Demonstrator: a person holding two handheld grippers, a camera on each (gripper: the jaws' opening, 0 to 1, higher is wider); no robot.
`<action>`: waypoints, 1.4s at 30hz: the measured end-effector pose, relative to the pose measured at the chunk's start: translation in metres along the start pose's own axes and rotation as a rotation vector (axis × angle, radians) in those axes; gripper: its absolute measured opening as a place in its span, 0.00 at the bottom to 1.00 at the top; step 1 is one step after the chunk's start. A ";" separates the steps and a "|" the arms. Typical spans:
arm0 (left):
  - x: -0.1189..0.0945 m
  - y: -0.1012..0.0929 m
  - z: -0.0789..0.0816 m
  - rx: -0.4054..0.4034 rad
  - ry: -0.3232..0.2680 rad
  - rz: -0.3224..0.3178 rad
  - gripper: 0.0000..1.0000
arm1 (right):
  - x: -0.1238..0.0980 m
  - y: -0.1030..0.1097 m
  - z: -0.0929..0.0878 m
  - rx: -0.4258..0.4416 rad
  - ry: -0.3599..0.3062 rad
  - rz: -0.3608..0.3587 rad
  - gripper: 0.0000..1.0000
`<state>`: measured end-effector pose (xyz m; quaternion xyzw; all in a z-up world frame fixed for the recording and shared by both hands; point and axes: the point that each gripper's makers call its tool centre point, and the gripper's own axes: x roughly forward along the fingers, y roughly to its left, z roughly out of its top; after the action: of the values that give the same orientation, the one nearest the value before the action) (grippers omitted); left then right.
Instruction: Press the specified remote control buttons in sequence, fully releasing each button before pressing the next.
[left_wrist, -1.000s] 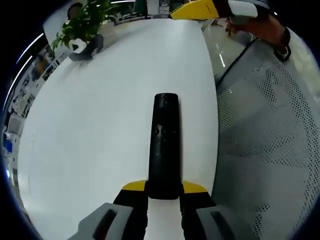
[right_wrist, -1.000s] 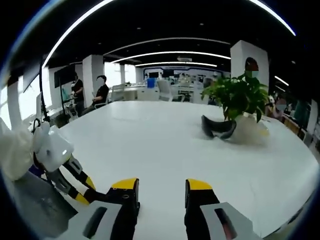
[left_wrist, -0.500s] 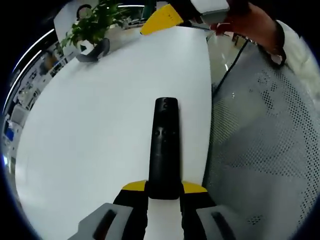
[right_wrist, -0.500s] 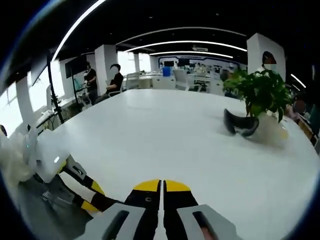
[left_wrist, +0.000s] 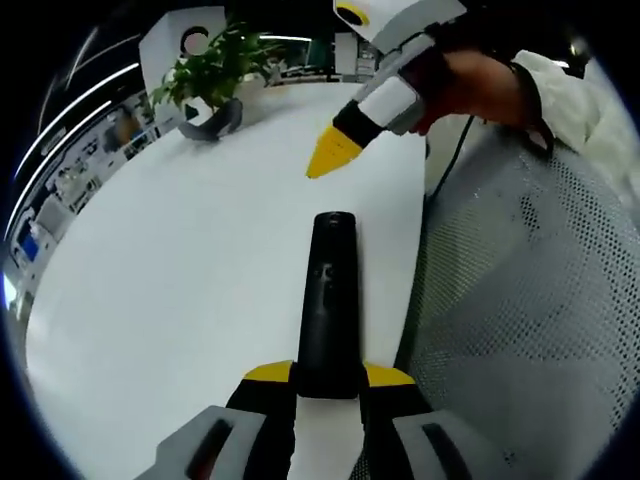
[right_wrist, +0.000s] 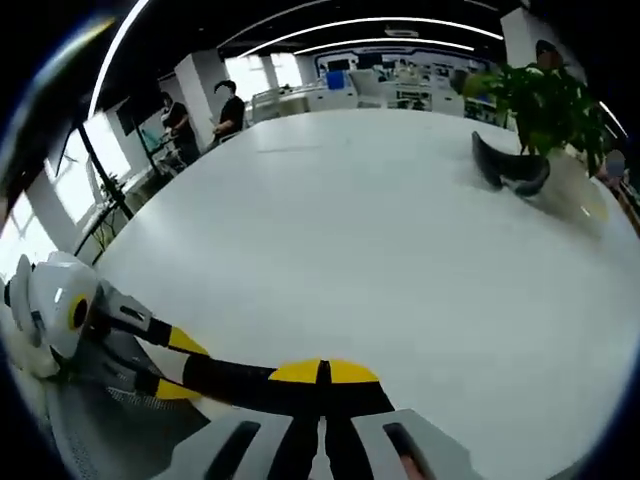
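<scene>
White bench (left_wrist: 190, 290) fills the workspace of an open office, its near edge met by a grey mesh surface (left_wrist: 520, 330) on the right of the left gripper view.

Nearest in that view, the left tongs (left_wrist: 328, 375) are clamped on the rear end of a black remote (left_wrist: 328, 300), which is held lengthwise above the bench near its edge, with the buttons facing up. Small buttons can be made out about midway along it; their labels cannot be read.

Beyond the remote's far tip, the right tongs (left_wrist: 330, 155) are seen coming in from the upper right, held by a hand (left_wrist: 480, 85). Their yellow tips are pressed together into a single point, aimed down toward the remote but apart from it. In the right gripper view the same tongs (right_wrist: 322, 372) are seen fully closed on nothing, with the left tongs' striped arm crossing just beneath them.

Farther off, a potted plant (left_wrist: 215, 65) and a dark curved object (right_wrist: 510, 170) stand on the bench, and people (right_wrist: 205, 105) are seen at the back of the room.

No press appears to have been made yet. A wrong button could be struck, since the buttons sit close together and the closed tip is broad. A hard push could pivot the remote in the left grip, as it is held only at one end. An incomplete lift between presses could break the sequence.
</scene>
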<state>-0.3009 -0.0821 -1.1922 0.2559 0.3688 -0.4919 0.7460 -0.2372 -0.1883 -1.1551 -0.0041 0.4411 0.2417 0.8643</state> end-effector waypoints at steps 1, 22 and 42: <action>0.000 0.000 0.000 0.003 -0.010 0.004 0.23 | 0.000 0.001 -0.003 0.000 0.011 0.004 0.00; -0.001 0.000 0.003 0.011 -0.105 0.019 0.24 | 0.017 0.009 -0.028 -0.207 0.155 -0.038 0.00; 0.000 0.000 0.003 -0.007 -0.121 0.007 0.24 | 0.016 0.007 -0.027 -0.191 0.136 0.002 0.00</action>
<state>-0.2999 -0.0844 -1.1905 0.2242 0.3237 -0.5026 0.7696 -0.2524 -0.1813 -1.1825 -0.1024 0.4737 0.2827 0.8278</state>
